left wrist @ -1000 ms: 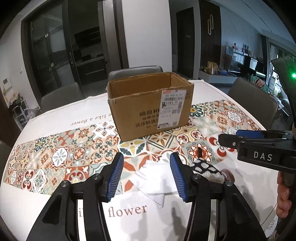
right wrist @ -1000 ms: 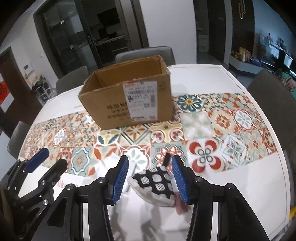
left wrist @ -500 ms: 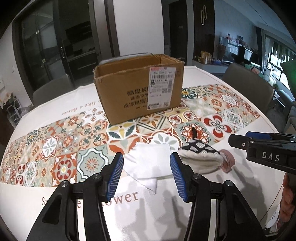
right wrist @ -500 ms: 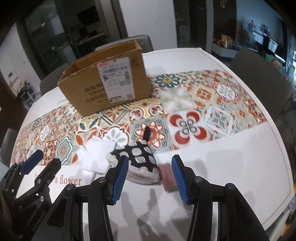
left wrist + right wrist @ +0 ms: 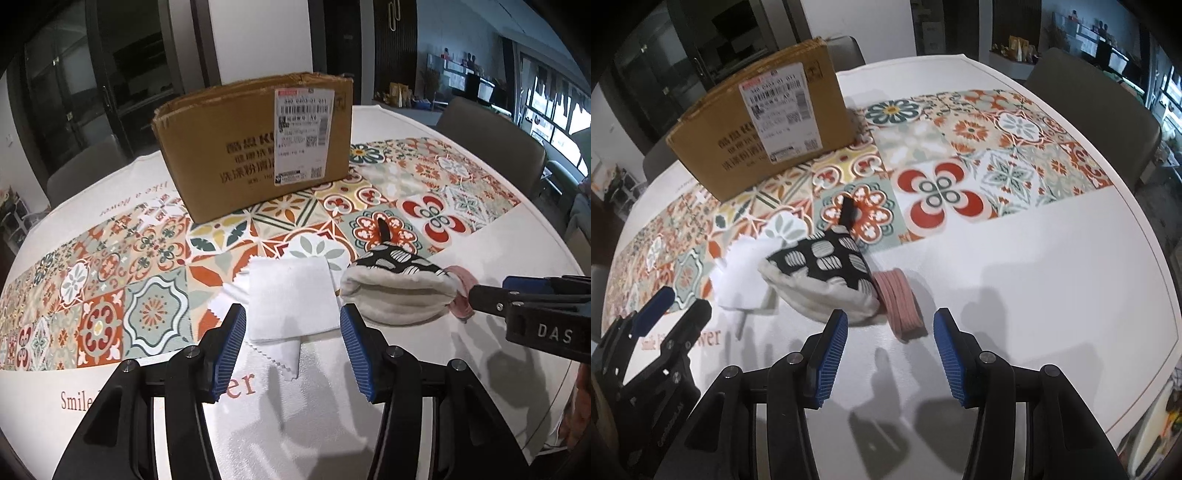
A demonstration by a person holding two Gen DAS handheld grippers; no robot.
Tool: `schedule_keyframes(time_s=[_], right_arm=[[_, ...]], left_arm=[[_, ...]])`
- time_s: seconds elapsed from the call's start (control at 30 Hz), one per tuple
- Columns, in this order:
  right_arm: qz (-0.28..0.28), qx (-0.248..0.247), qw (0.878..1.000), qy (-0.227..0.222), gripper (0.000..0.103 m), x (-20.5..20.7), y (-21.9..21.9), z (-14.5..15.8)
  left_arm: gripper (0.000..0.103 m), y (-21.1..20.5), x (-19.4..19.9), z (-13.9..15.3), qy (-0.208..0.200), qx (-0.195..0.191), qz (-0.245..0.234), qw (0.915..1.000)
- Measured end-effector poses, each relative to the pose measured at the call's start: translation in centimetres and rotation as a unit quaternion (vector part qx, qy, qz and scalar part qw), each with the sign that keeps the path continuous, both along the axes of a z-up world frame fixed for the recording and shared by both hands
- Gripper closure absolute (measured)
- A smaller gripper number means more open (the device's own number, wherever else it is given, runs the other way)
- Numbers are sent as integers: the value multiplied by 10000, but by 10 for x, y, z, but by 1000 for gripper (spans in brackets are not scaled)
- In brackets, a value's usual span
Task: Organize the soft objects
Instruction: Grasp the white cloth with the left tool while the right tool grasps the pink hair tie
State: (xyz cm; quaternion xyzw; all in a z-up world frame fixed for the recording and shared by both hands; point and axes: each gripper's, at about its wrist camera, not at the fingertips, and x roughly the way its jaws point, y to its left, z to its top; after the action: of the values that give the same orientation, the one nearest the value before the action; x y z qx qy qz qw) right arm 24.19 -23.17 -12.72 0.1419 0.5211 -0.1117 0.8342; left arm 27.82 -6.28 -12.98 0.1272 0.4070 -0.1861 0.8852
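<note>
Soft objects lie on the table [image 5: 1052,280] in front of the cardboard box [image 5: 255,144]: oven mitt [image 5: 820,280], touching white cloth [image 5: 291,302] and pink band [image 5: 901,306]. Left gripper [image 5: 291,332] and right gripper [image 5: 890,339] are both released, gripping nothing.

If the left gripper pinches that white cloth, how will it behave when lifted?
The white cloth is thin and loosely folded with a zigzag-edged corner sticking out, so it will probably droop and unfold. It looks light. Lying flat on the tablecloth, it may slide or bunch if pushed.
</note>
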Motion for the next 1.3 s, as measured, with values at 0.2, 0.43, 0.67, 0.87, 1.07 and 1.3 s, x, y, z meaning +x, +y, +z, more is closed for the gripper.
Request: schedule_keyframes(time_s=[0.2, 0.43, 0.67, 0.87, 1.07, 1.3], right_arm=[[-100, 84, 9998, 170, 53, 1, -4, -14], [-114, 90, 9996, 261, 53, 5, -6, -27], [-95, 107, 9994, 308, 53, 11, -7, -36], [-70, 23, 9996, 276, 54, 15, -9, -40], [-57, 6, 9996, 261, 65, 18, -12, -42], [0, 35, 9997, 245, 80, 17, -12, -39]], left_arm=[[50, -8, 2, -14, -4, 139, -139, 9998], [50, -13, 13, -29, 48, 219, -124, 9997], [50, -19, 24, -46, 98, 335, -64, 9994], [50, -22, 26, -55, 134, 364, -58, 9992], [57, -23, 27, -56, 167, 325, -89, 9993], [78, -25, 24, -53, 174, 334, -166, 9992]])
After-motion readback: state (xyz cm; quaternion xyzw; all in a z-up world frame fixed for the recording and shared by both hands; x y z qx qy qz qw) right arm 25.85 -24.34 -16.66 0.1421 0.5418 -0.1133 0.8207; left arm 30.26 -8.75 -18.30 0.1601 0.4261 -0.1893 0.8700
